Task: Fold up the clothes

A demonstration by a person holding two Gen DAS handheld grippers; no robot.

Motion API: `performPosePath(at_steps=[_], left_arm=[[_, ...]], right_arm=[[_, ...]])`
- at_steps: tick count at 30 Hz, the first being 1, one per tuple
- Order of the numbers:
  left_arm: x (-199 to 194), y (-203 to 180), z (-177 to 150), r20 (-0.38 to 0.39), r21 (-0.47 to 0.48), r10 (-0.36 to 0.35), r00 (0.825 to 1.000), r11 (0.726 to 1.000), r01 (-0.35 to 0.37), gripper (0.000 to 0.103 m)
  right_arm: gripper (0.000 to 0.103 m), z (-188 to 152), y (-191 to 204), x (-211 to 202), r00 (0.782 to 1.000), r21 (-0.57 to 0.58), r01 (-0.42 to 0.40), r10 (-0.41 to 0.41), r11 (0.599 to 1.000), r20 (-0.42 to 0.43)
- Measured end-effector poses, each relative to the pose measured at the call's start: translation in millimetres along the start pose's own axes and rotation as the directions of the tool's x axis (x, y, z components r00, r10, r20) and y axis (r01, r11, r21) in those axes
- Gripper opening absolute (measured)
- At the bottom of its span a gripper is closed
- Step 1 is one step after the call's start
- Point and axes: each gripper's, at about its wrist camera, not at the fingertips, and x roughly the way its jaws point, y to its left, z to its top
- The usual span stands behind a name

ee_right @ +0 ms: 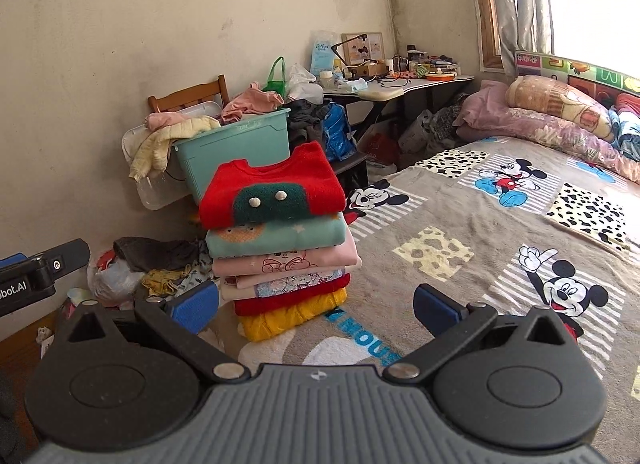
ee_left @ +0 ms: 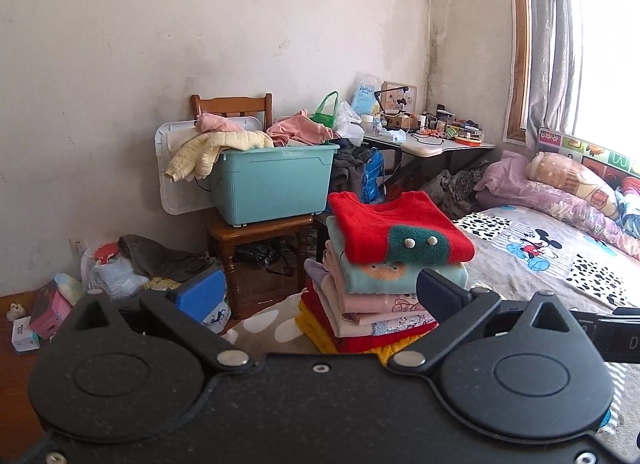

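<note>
A stack of folded clothes (ee_left: 376, 296) stands on the near left corner of the bed, topped by a red sweater (ee_left: 396, 230) with a green patch. The right wrist view shows the same stack (ee_right: 280, 256) and red sweater (ee_right: 276, 188). My left gripper (ee_left: 318, 294) is open just in front of the stack, holding nothing. My right gripper (ee_right: 316, 304) is open too, low over the blanket, right of the stack's base. A teal bin (ee_left: 272, 180) with unfolded clothes spilling over its rim sits on a wooden chair (ee_left: 256, 232).
The bed carries a grey cartoon-mouse blanket (ee_right: 460, 232) with pillows (ee_right: 552, 112) at the far right. A cluttered desk (ee_left: 436, 140) stands in the corner under the window. Bags and clothes (ee_left: 132, 260) lie on the floor left of the chair. The left gripper's body (ee_right: 36, 276) shows at the left edge.
</note>
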Motion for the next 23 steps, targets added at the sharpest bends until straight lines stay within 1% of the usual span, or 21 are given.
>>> performPosePath(at_steps=[4,12,17,20,23], left_arm=[[-6.5,-3.6,-0.6,0.004,-0.001,-0.006,1.000,1.000,0.006,0.103],[-17.4,-10.6,-2.8,0.011,0.012,0.000,1.000,1.000,0.000,0.103],[-19.7,-13.7,-2.4,-0.002,0.015,-0.005,1.000,1.000,0.005,0.103],[-19.3,-16.6,-3.7,-0.013,0.019,-0.017,1.000,1.000,0.017,0.103],[-19.5,-18.7,-6.2,-0.021,0.019,-0.053,0.998,0.998,0.054,0.103]], right_arm=[[0.103,-1.4,2.1,-7.7,1.000,-0.015,0.017,-0.017,1.000,0.009],[0.103,-5.3,-1.5,-17.9,1.000,-0.008,0.018,-0.018,1.000,0.014],[0.103,-7.4,-2.5,-21.3,1.000,-0.008,0.013,-0.013,1.000,0.015],[0.103,-9.4,-3.9,-22.5,1.000,-0.003,0.009,-0.009,1.000,0.013],[0.103,-11.9,-4.3,-23.5,1.000,-0.001,0.008,-0.008,1.000,0.010]])
